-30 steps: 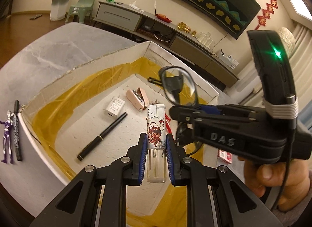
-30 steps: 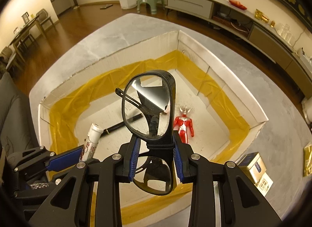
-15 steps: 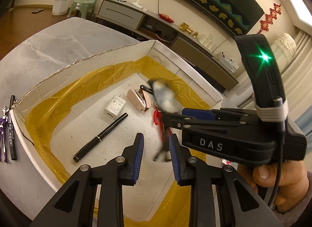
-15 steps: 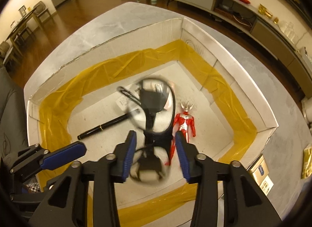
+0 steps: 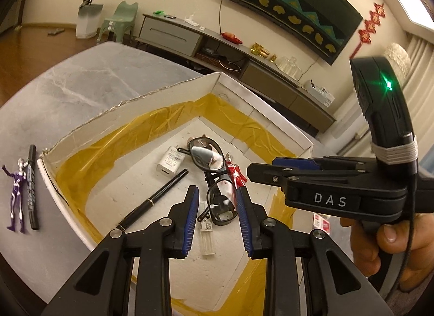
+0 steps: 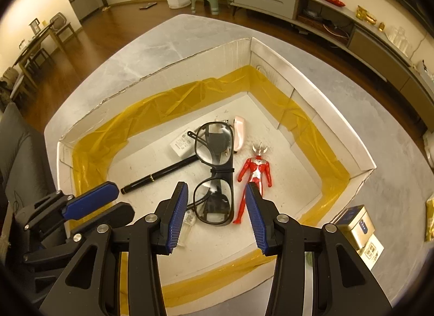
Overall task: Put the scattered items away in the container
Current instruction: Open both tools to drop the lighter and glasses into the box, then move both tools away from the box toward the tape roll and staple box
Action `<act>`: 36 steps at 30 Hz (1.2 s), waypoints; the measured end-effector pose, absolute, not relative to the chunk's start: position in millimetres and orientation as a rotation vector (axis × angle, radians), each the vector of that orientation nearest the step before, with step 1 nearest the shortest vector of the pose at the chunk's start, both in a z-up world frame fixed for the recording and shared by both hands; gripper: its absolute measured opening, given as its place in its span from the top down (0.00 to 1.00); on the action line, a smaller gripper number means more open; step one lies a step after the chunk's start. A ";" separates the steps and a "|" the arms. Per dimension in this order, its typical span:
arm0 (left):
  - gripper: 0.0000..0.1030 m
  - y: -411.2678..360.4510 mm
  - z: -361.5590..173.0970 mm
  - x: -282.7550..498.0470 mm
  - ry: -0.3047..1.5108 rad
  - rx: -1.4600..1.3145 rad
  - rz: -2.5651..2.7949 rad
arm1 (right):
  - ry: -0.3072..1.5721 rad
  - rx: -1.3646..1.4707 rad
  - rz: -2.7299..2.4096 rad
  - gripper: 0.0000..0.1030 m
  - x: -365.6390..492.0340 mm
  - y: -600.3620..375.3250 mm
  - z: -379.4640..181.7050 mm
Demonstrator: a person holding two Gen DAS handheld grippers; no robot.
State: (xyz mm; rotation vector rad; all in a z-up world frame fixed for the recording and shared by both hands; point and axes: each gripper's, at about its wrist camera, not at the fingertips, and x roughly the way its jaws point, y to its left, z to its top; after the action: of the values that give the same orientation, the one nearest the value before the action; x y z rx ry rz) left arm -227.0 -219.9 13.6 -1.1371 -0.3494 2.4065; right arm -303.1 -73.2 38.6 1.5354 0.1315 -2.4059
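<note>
left tool [image 5: 216, 218] released, empty | right tool [image 6: 217, 214] released, empty | purple figure [image 5: 18, 197] and marker [image 5: 32, 188] left on bench [image 5: 81, 77], outside box [image 5: 130, 104], long axes parallel to its wall | left tool judged nearer

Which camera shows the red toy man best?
The right wrist view: the red figure lies face up on the box floor, visible head to foot beside the glasses. In the left wrist view the glasses and a gripper finger hide part of it.
</note>
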 end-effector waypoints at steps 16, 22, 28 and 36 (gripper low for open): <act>0.71 -207.5 20.1 -216.5 -0.198 -1.075 2.474 | 0.067 1.501 -2.422 0.54 -281.6 -59.8 49.3; 0.71 -205.2 23.6 -213.1 -0.176 -1.043 2.485 | 0.026 1.472 -2.423 0.54 -274.0 -57.3 53.0; 0.71 -199.0 28.3 -206.9 -0.123 -0.998 2.498 | -0.022 1.441 -2.420 0.54 -262.8 -53.6 56.1; 0.71 -189.2 31.5 -197.8 -0.027 -0.949 2.534 | -0.102 1.400 -2.434 0.54 -247.0 -40.5 61.3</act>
State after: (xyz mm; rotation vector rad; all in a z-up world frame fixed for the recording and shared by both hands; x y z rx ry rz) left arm -197.8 -189.2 31.5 -0.9494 -0.0266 2.5342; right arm -247.0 -40.5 61.3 1.3996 -0.1023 -2.4336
